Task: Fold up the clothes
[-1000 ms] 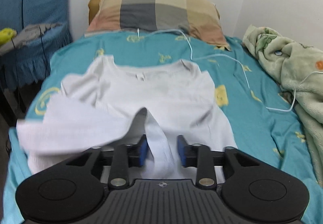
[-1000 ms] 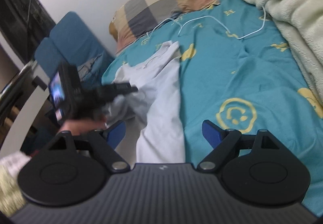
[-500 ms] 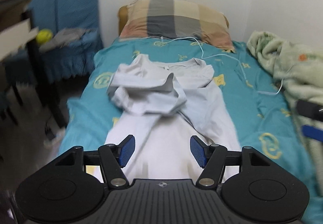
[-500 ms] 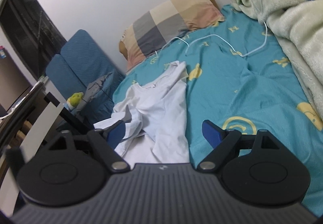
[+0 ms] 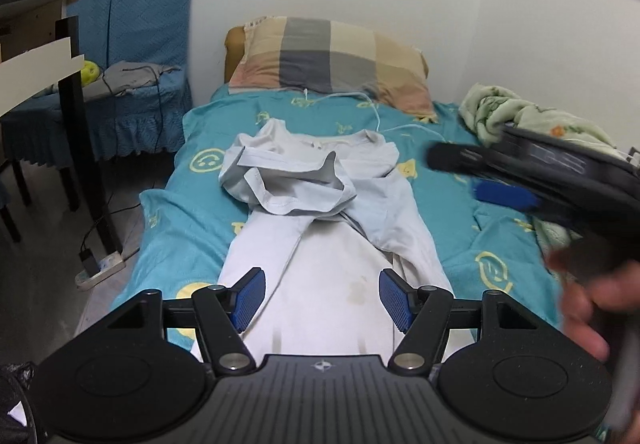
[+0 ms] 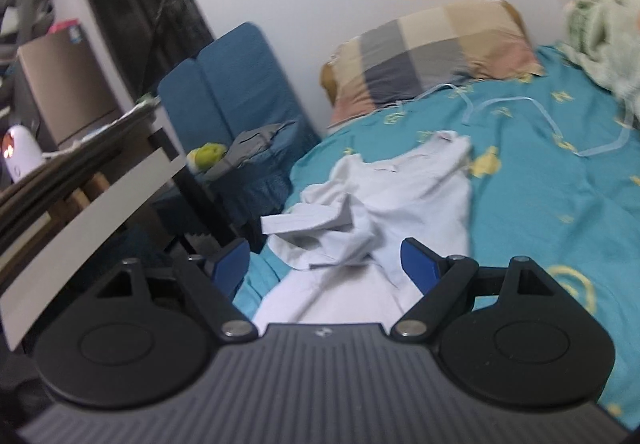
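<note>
We hold the left gripper (image 5: 320,298) above the foot of the bed, its ribbed blue pads spread wide and clasping nothing. Our right gripper (image 6: 326,264), jaws likewise parted and empty, hangs over the white long-sleeved shirt (image 5: 320,204), which lies lengthwise on the smooth teal smiley-print sheet (image 5: 452,200). The soft cotton is rumpled, one sleeve bunched in folds across the chest, the collar toward the checked pillow (image 5: 332,60). A thin white cable (image 5: 384,124) loops beyond the collar. A fleecy green blanket (image 5: 520,116) crowds the right edge; bare sheet flanks the shirt on both sides.
</note>
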Motion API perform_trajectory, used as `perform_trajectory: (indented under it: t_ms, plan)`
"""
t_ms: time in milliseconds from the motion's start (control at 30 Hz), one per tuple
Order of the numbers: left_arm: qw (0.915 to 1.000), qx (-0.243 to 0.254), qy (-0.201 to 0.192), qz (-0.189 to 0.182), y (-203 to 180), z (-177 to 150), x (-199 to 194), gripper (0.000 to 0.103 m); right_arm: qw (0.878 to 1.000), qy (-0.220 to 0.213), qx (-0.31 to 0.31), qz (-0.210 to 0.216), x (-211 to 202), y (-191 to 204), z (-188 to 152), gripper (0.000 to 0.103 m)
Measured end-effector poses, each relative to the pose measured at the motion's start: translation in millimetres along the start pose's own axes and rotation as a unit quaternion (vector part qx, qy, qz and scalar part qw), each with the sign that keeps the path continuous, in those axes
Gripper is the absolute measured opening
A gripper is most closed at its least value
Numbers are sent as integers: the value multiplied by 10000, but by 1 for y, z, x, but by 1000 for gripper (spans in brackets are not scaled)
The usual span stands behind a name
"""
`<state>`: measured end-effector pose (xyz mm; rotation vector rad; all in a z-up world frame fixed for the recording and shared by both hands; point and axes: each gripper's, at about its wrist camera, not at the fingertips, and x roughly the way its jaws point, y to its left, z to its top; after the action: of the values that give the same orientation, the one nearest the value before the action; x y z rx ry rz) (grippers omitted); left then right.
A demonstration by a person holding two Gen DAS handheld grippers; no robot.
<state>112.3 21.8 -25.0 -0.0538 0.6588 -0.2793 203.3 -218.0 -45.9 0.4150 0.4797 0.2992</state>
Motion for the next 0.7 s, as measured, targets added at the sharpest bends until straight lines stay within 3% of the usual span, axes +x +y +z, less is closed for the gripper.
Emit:
perform_trajectory:
  t_ms: [267, 500, 600, 633, 700]
  plan:
    - [9989, -352, -51, -290, 33, -9, 10, 65, 9930, 535, -1016, 288, 113, 35, 13, 84]
    - [9974, -492, 46, -518, 49, -17, 27, 63, 9579, 1029, -2666, 290, 208, 89, 1, 83]
    - [9977, -453, 1, -500, 50, -19, 28, 63, 9381, 1411, -3161, 73, 239, 101, -10, 55]
    - [9974, -496, -4, -528, 51, -19, 28, 63, 9345, 1466, -3243, -28, 245, 103, -11, 35]
    - [9965, -589, -18, -592, 53, -20, 26, 63, 9311, 1456, -3337, -213, 251, 104, -7, 12]
